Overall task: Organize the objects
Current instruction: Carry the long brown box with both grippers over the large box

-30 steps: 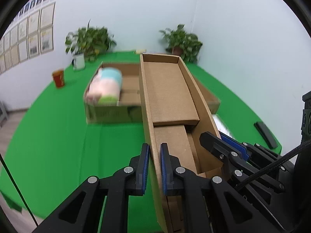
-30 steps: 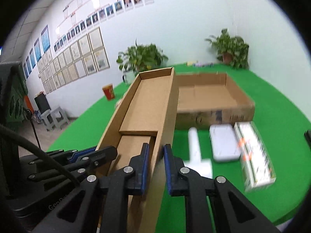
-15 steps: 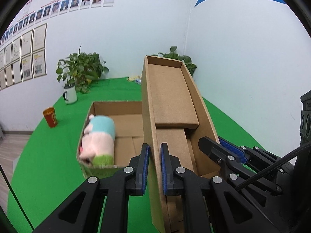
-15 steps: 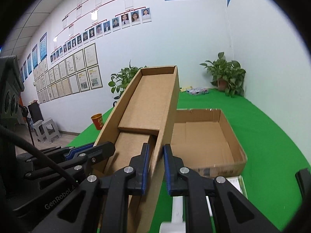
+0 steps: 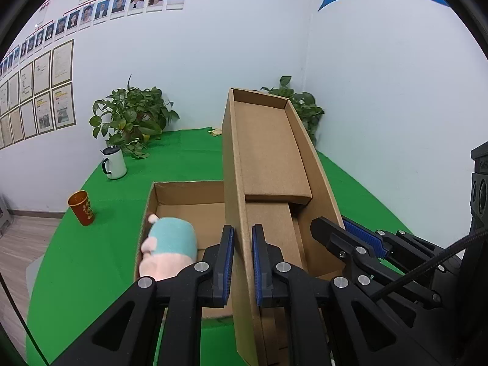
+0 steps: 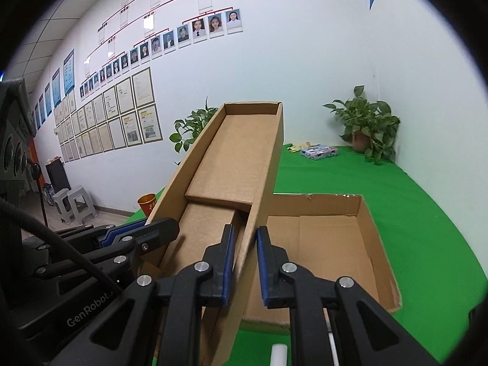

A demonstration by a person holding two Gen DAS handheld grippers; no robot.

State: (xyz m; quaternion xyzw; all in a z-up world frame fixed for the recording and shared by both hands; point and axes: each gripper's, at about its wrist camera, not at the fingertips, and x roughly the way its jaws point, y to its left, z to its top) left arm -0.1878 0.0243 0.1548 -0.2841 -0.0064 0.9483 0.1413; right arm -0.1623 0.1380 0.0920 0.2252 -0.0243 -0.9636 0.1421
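- Left wrist view: a white-walled room with rows of framed papers and portrait photos stood behind a green-covered surface (image 5: 91,262).
- On that surface sat a leafy potted plant (image 5: 134,122), a white mug with a dark lid (image 5: 114,163) just in front of it, and an orange cup (image 5: 81,208) nearer the edge.
- The left tool (image 5: 243,263) was clamped on the left wall of a long narrow cardboard box (image 5: 268,164), held above the surface and tilted up away from the camera.
- Below it lay a wide open carton (image 5: 183,201) with a pink and teal plush toy (image 5: 169,248) inside, against its left wall.
- The right tool (image 5: 347,238) gripped the narrow box's opposite wall.
- Right wrist view: the same white wall and green surface (image 6: 427,231), with a second potted plant (image 6: 366,122) in the corner and a small patterned packet (image 6: 318,152) beside it.
- The right tool (image 6: 245,270) was closed on the right wall of the narrow cardboard box (image 6: 235,152).
- The wide carton (image 6: 329,244) sat beneath, its right half bare.
- The left tool (image 6: 143,228) pinched the far wall.
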